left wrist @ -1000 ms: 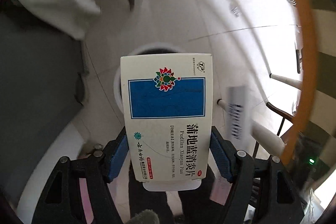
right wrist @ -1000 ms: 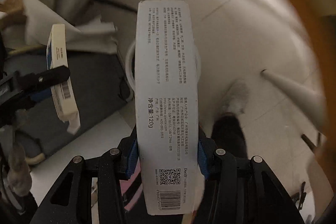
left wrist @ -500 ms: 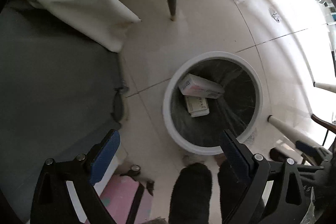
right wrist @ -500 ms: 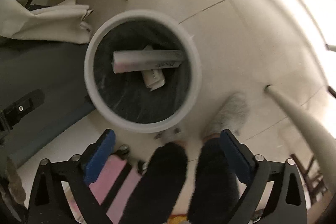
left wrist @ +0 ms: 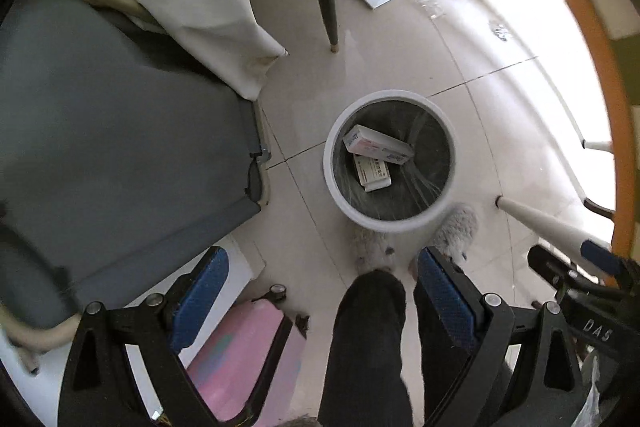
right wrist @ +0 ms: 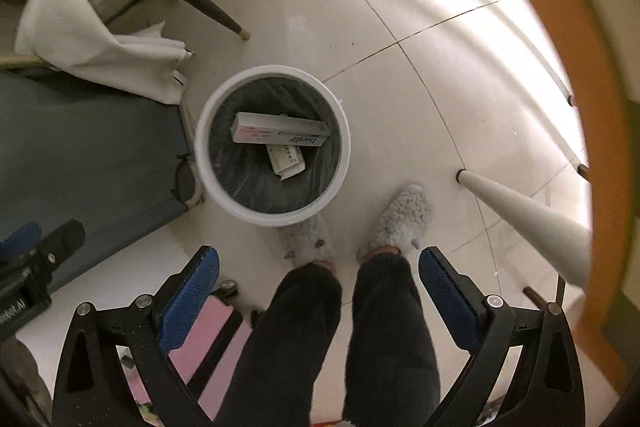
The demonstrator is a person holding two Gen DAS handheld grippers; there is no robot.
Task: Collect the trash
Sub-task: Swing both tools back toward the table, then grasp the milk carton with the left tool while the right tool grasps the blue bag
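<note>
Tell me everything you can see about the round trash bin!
The trash bin is round with a thick white rim and a dark, crinkly plastic liner. It stands upright on the pale tiled floor, beside the grey mat, just ahead of fluffy slippers. Inside, a long toothpaste box lies across a smaller medicine box.

Right gripper (right wrist: 318,287) held above floor, jaws wide apart, nothing between blue pads (right wrist: 192,291). White round bin (right wrist: 212,183) with dark liner below; long box (right wrist: 280,133) lying across smaller box (right wrist: 286,159) inside. Grey slippers (right wrist: 400,219) just beside bin. Table leg (right wrist: 520,207) at right.
</note>
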